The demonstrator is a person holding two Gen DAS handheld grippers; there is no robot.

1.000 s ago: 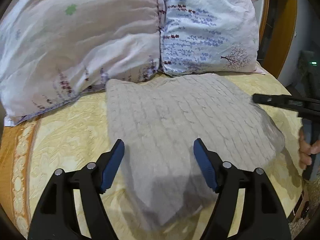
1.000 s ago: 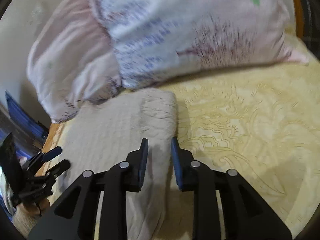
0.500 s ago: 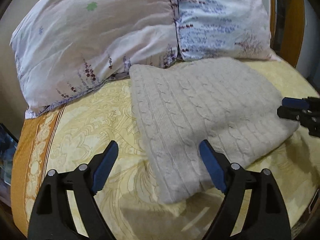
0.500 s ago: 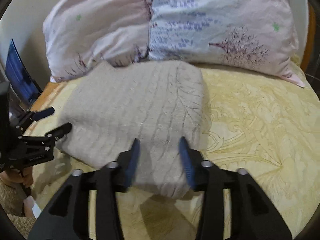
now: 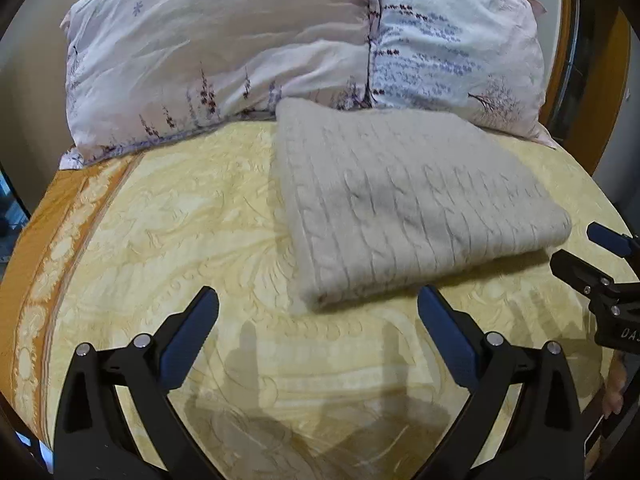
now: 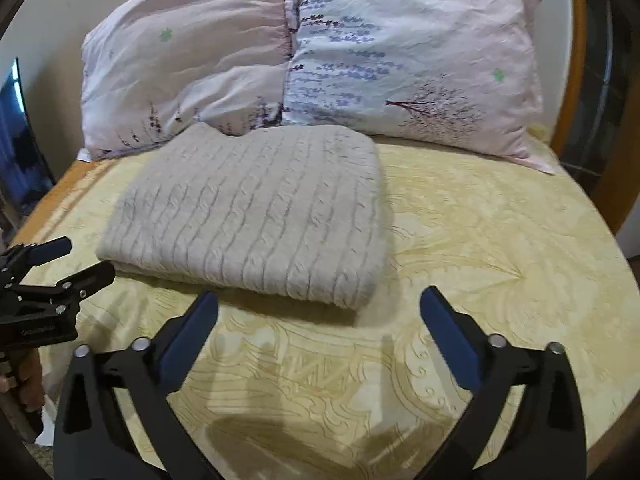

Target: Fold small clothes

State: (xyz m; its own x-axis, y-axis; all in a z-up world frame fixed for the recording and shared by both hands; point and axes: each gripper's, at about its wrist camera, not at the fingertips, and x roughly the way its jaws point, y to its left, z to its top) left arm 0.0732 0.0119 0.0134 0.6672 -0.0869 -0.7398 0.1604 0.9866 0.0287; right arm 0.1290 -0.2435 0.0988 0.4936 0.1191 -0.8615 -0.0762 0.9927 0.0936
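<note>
Left wrist view: the left hand-held gripper [image 5: 318, 312] has drawn back from the sweater [image 5: 400, 200] it hung over a second ago, and its fingers stand wide apart with nothing between them. The sweater lies clear of them on the yellow bedspread [image 5: 160, 240], its far edge touching the pillows [image 5: 280, 52]. At the right edge the right hand-held gripper [image 5: 596, 248] shows, just beside the sweater's corner and free of it.

Right wrist view: the right hand-held gripper [image 6: 318, 312] was nearly closed a second ago — now it is spread wide and empty, pulled back off the cloth. Both tools letting go and retreating suggests the fold is finished.

The sweater [image 6: 256, 208] is a pale grey-beige cable knit, folded into a thick, tidy rectangle with rounded edges and layers visible along the near side — soft and bulky, no loose sleeve showing.
</note>
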